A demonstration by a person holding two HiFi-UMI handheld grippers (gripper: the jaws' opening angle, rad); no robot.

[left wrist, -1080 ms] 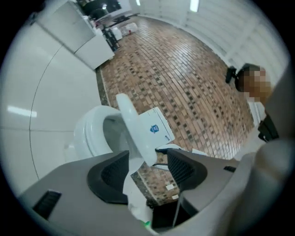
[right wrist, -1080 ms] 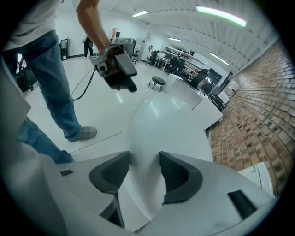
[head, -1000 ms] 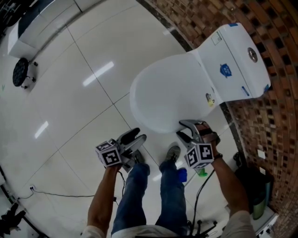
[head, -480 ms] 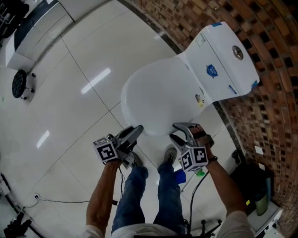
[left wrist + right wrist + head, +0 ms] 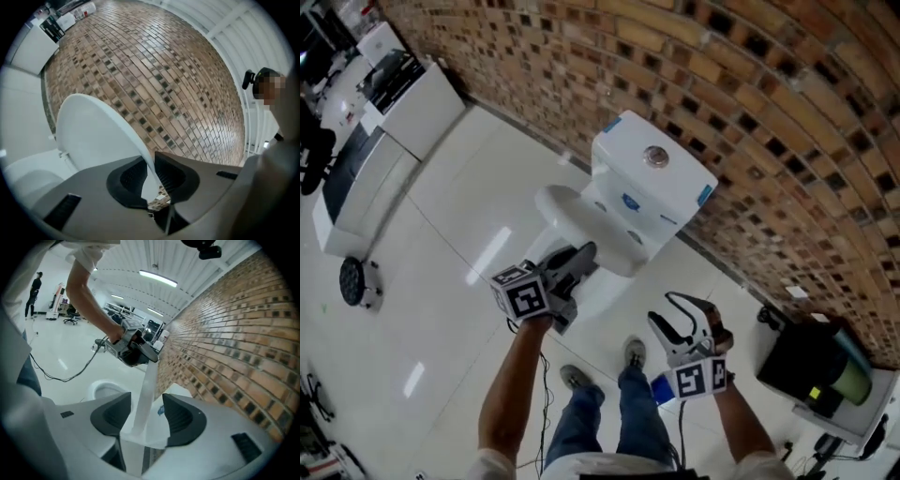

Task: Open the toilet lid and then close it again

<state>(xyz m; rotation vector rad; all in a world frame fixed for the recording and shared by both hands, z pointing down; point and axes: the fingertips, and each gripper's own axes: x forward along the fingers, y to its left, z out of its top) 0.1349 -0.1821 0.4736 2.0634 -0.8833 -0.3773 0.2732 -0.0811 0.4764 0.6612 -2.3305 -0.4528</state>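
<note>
The white toilet stands against the brick wall. Its lid is tilted up off the bowl, with the wall showing behind it. My left gripper has just closed and is shut on the lid's front edge. In the right gripper view the lid shows edge-on as a white strip, with the left gripper clamped on its top. My right gripper hangs to the right of the bowl, apart from it. Its jaws are open with nothing held.
The brick wall runs behind the toilet. A black bin with a green bottle stands at the right. White cabinets and a round black device are at the left. A blue object lies by the person's feet.
The lid lay flat before; now the left gripper has shut on its front edge and raised it. Both grippers have risen, and the head view has tipped up toward the wall.
</note>
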